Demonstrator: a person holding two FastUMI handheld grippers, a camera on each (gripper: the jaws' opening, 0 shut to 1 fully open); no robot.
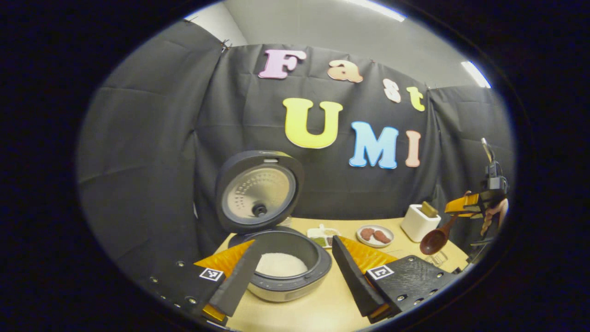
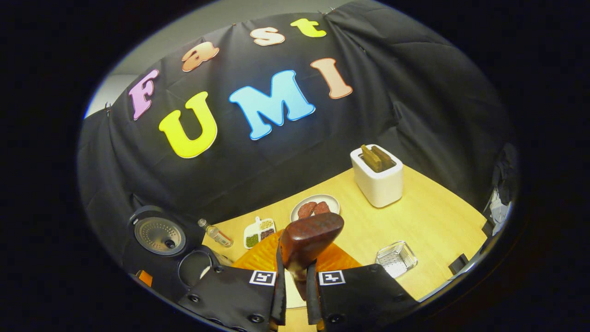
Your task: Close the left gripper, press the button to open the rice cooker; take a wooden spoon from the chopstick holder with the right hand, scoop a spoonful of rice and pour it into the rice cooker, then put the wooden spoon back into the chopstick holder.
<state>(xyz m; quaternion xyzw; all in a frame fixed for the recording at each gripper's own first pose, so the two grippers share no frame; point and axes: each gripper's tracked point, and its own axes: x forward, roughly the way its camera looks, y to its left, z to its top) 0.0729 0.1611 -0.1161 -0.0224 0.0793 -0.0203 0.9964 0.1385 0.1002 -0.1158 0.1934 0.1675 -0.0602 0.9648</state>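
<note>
The rice cooker [image 1: 286, 276] stands open on the wooden table, lid [image 1: 258, 191] upright, with white rice in its pot. My left gripper [image 1: 295, 279] is open just in front of it, one finger on each side of the pot. At the far right my right gripper [image 1: 479, 205] holds a dark wooden spoon [image 1: 435, 240], bowl hanging down above a clear glass dish [image 1: 437, 258]. In the right gripper view my right gripper [image 2: 295, 283] is shut on the spoon [image 2: 311, 240]. The white chopstick holder [image 2: 378, 180] stands behind; the cooker [image 2: 193, 267] is at lower left.
A plate [image 2: 328, 201] with reddish pieces, a small divided dish [image 2: 259, 232] of seeds and a little bottle [image 2: 215, 233] sit along the back of the table. The clear glass dish [image 2: 396, 259] lies near the front right edge. Black cloth walls close the back and sides.
</note>
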